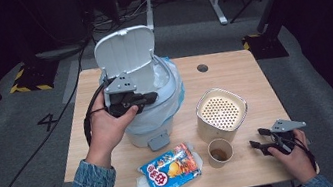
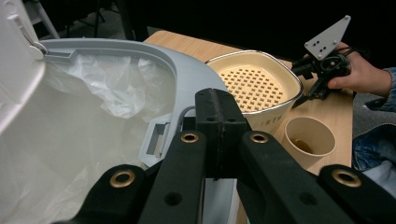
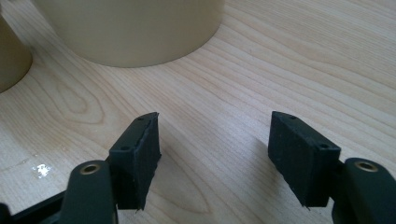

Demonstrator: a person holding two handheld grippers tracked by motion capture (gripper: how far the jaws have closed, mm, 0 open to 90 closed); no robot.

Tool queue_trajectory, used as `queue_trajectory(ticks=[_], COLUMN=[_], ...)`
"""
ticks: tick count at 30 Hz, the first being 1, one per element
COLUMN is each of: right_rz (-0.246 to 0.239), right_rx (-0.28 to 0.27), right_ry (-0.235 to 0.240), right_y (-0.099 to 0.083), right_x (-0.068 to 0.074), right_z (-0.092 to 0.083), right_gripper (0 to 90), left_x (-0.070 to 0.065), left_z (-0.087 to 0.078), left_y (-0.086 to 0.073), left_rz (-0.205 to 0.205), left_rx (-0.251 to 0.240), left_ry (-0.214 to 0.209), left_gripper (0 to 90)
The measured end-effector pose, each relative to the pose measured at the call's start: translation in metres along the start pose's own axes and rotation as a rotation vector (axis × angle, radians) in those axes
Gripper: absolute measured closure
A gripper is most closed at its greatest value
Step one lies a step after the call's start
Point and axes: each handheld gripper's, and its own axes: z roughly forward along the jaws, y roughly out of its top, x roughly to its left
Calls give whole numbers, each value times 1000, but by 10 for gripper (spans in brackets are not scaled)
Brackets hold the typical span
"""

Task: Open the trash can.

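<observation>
Two grippers work over one wooden worktop that carries four things: one grey bin with a white liner and its lid swung up, one cream container with a perforated top, one paper cup, and one blue snack bag. On the high view the left gripper hovers over the bin's near rim, at the back left of the worktop, while the right gripper rests low near the front right corner, just beside the cup and container. From the left gripper's own view its jaws are pressed together with nothing between them, the bin rim and crumpled liner lie right under them, and a little brown liquid shows at the bottom of the cup. On the right gripper view the jaws of the right gripper stand apart over bare wood, holding nothing, with the container's wall just ahead. Open wood runs along the right side and back edge; the snack bag overhangs the front edge slightly.
</observation>
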Motion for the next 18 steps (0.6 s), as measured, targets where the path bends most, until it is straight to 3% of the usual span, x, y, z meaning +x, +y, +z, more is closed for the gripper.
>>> queue_trajectory(ticks=[1, 4, 5, 6, 8, 11, 13, 18], right_rz=[0, 2, 1, 1, 1, 1, 0, 0], right_rx=[0, 1, 1, 1, 1, 1, 0, -1], right_ry=[0, 1, 1, 1, 1, 1, 0, -1], right_y=[0, 0, 0, 0, 0, 0, 0, 0], right_x=[0, 0, 0, 0, 0, 0, 0, 0], right_z=[0, 0, 0, 0, 0, 0, 0, 0], right_gripper=[348, 347, 347, 347, 347, 347, 347, 347], left_x=[0, -2, -3, -5, -12, -20, -30, -41], left_z=[0, -2, -3, -5, -12, -17, -23, -26], left_y=[0, 0, 0, -1, -4, -5, -9, -20], left_rz=[0, -11, -7, -19, -21, -5, 13, 23], left_rx=[0, -7, -22, -50, -79, -71, -70, -53], left_ry=[0, 19, 17, -8, -61, -42, -45, -44], left_gripper=[868, 585, 585, 462, 418, 397, 362, 311])
